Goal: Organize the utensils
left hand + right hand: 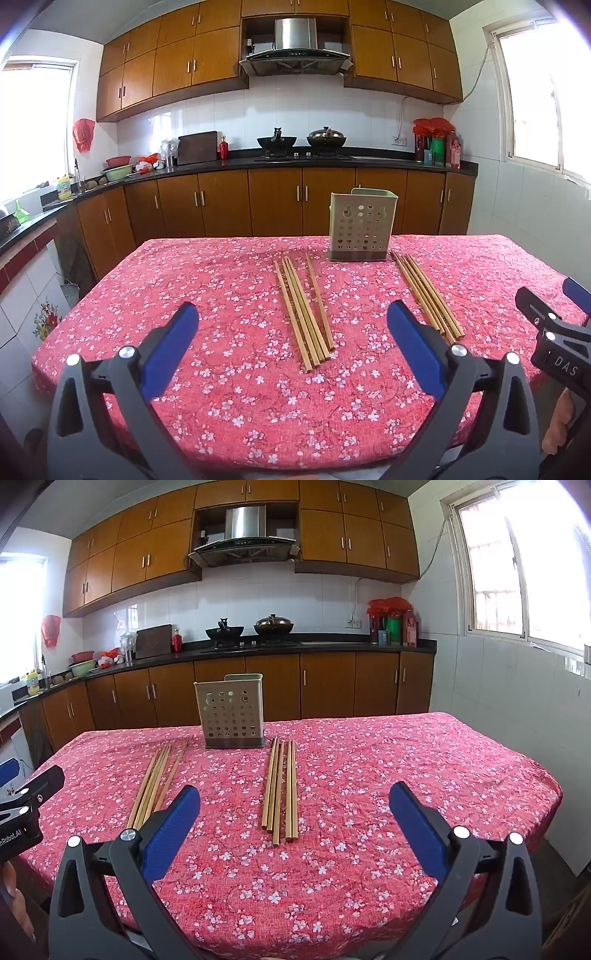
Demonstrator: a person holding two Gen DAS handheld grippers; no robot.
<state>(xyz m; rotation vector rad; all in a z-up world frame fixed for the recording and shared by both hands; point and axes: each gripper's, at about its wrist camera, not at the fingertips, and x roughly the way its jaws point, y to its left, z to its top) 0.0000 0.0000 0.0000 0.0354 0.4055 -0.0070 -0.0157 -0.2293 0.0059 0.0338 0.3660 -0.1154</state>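
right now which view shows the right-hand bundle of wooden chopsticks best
The right wrist view: the right-hand bundle of wooden chopsticks lies whole, centred between the open fingers. In the left wrist view the same bundle sits off to the right, its near ends partly hidden behind a blue finger pad.

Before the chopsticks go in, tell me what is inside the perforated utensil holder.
Nothing sticks up above the rim of the utensil holder, and only light shows through its holes. Its solid walls hide the floor, so whether it is truly empty cannot be told.
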